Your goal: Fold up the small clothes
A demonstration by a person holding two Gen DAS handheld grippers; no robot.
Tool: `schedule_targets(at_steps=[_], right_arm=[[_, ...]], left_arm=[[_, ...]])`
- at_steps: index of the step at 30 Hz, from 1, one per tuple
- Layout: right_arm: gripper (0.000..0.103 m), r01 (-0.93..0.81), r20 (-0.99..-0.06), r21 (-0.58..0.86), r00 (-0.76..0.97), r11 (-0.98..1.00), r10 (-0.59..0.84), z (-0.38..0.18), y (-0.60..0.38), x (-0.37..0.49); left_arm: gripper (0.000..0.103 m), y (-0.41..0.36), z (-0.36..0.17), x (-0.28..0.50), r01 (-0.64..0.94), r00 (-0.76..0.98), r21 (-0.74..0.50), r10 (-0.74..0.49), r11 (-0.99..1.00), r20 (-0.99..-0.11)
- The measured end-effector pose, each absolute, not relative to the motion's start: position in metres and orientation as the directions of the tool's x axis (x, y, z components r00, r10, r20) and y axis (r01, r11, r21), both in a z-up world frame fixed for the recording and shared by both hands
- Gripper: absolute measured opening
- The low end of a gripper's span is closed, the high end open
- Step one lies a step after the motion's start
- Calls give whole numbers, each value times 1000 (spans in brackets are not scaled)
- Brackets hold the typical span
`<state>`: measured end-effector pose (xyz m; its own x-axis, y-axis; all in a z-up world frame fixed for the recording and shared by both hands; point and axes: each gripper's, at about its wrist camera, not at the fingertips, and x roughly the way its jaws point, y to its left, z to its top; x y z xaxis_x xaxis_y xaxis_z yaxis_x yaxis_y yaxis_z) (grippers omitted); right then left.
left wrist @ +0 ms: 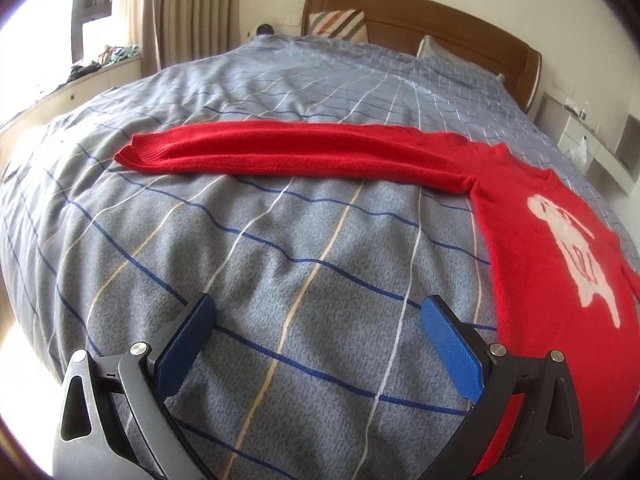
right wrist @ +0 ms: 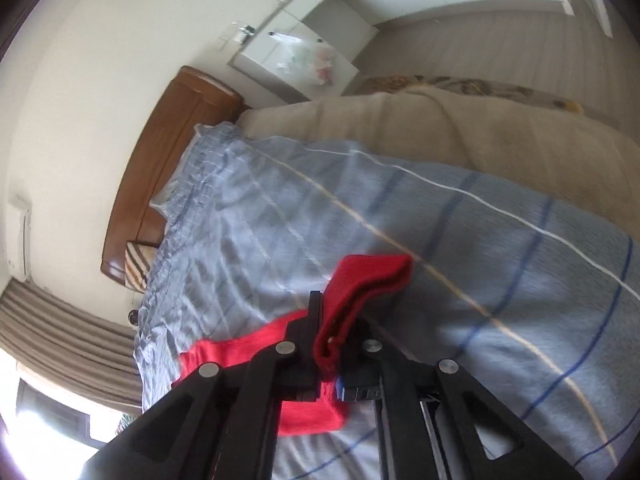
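Note:
A red knitted sweater (left wrist: pixel 552 248) with a white figure on its front lies flat on the bed at the right of the left wrist view. One long sleeve (left wrist: pixel 280 152) stretches out to the left across the cover. My left gripper (left wrist: pixel 316 320) hovers open over bare cover, left of the sweater's body, with nothing between its blue pads (left wrist: pixel 452 344). In the right wrist view my right gripper (right wrist: pixel 334 320) is shut on red knit of the sweater (right wrist: pixel 360 280). That cloth is pinched between the black fingers and lifted off the cover, with more red hanging below.
The bed has a grey-blue checked cover (left wrist: pixel 280 240), a wooden headboard (left wrist: pixel 420 20) and a striped pillow (left wrist: pixel 340 24). A beige blanket (right wrist: pixel 480 132) lies along the bed's far side in the right wrist view. Curtains (left wrist: pixel 180 8) and a window ledge stand at the left.

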<state>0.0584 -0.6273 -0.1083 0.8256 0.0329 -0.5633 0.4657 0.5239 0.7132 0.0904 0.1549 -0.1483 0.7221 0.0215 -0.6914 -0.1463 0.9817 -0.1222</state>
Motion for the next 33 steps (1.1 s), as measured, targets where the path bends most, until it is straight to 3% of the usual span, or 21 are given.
schedule_targets(at_steps=[5, 8, 14, 20, 22, 23, 25, 28, 33], right_arm=[[5, 223, -474, 675, 861, 703, 182, -30, -530, 128], [5, 89, -450, 664, 840, 742, 302, -11, -452, 172], [5, -51, -504, 598, 752, 800, 425, -25, -311, 236], [6, -49, -605, 535, 675, 844, 422, -82, -221, 260], [13, -28, -633, 535, 649, 845, 422, -102, -203, 266], [41, -25, -650, 549, 616, 836, 445, -114, -195, 270], [77, -38, -625, 645, 550, 763, 555, -133, -185, 272], [77, -100, -502, 782, 485, 615, 716, -146, -177, 260], [77, -184, -476, 765, 484, 617, 735, -135, -201, 229]], left_arm=[[103, 156, -150, 91, -149, 718, -124, 21, 981, -696], [103, 159, -150, 91, -142, 720, -132, 11, 981, -694], [103, 163, -151, 91, -136, 720, -146, -3, 980, -694], [103, 159, -154, 93, -133, 717, -123, 10, 983, -697], [103, 158, -155, 93, -134, 719, -115, 16, 984, -695], [103, 158, -155, 93, -135, 719, -114, 18, 984, -695], [103, 158, -155, 93, -134, 719, -115, 17, 984, -695], [103, 158, -155, 93, -134, 718, -113, 18, 984, -695], [103, 156, -155, 92, -138, 716, -107, 25, 985, -697]])
